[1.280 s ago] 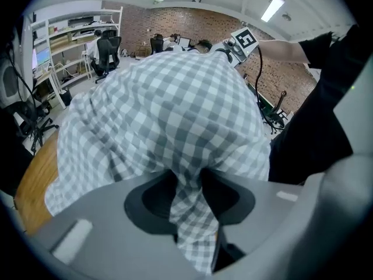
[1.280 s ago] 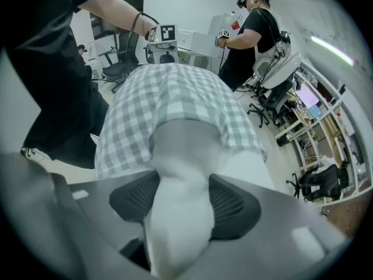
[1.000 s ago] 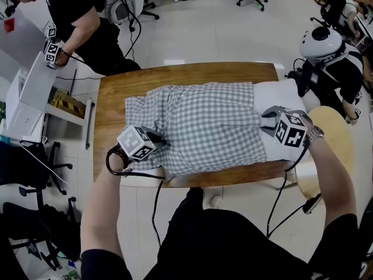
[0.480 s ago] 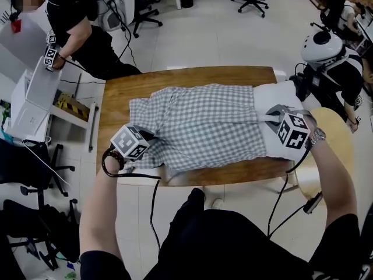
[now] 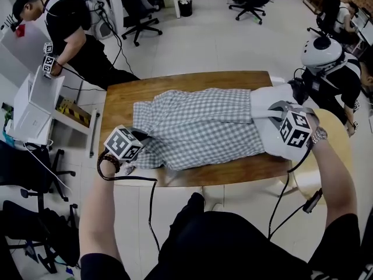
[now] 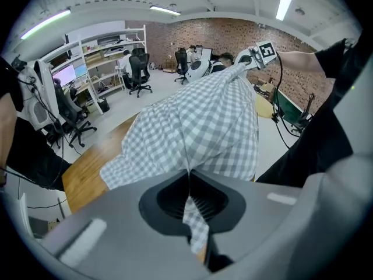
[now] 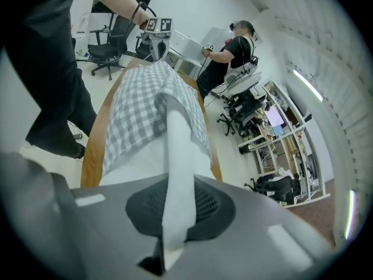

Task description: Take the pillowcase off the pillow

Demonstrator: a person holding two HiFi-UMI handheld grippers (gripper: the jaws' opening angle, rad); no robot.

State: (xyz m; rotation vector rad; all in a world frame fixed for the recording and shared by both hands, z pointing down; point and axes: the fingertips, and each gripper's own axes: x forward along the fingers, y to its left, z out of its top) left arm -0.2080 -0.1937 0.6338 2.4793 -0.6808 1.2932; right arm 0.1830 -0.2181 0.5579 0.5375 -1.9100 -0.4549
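A grey-and-white checked pillowcase (image 5: 198, 127) lies across the wooden table (image 5: 116, 98), still over most of a white pillow (image 5: 274, 136) whose bare end sticks out at the right. My left gripper (image 5: 140, 142) is shut on the pillowcase's closed left end; the checked cloth (image 6: 195, 226) runs pinched between its jaws. My right gripper (image 5: 274, 111) is shut on a fold of the white pillow (image 7: 175, 203) at the exposed end. The pillowcase (image 7: 145, 104) stretches away from it toward the left gripper (image 7: 157, 25).
A person (image 5: 76, 34) stands at the far left by a white cabinet (image 5: 29, 107). Another person with a white helmet (image 5: 323, 51) sits at the right. Office chairs (image 5: 137, 10) stand behind the table. A round wooden stool (image 5: 338, 139) is beside the table's right end.
My left gripper has pulled the pillowcase's end leftward and toward the table's front edge. More white pillow shows at the right. The right gripper has closed on the pillow.
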